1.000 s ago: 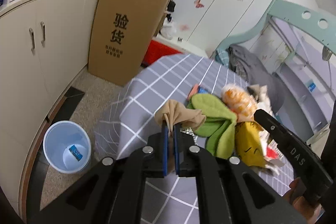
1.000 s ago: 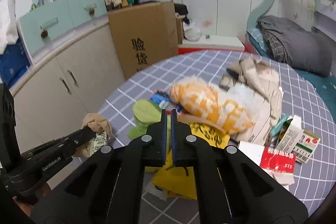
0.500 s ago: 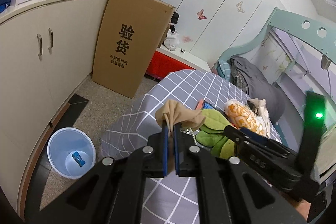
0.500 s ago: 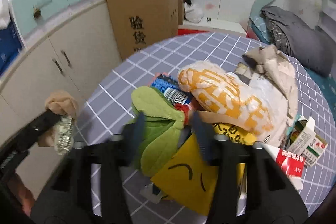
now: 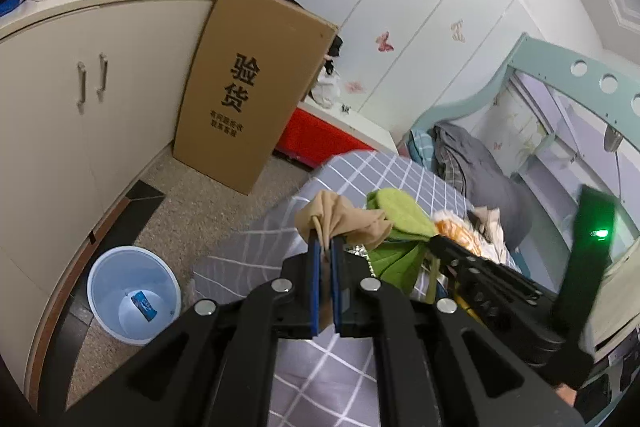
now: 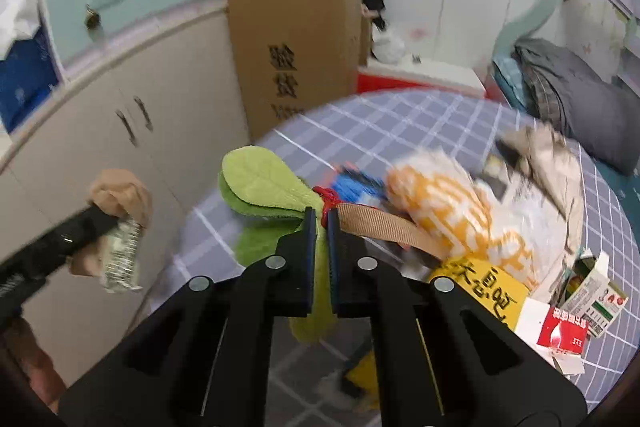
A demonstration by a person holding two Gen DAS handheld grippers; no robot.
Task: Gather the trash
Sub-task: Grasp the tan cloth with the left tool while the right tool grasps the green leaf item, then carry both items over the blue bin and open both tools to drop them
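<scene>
Down on the floor at the far left stands a pale blue bin point(image 5: 134, 294) with a small blue wrapper point(image 5: 143, 305) inside. The left gripper point(image 5: 325, 259) has its jaws clamped on a tan stocking point(image 5: 343, 219), held beyond the worktop's point(image 5: 384, 171) edge. Further right, the right gripper point(image 6: 318, 227) pinches a green leaf-shaped cloth point(image 6: 264, 187) above the checked cover, beside an orange-and-white bag point(image 6: 444, 203).
</scene>
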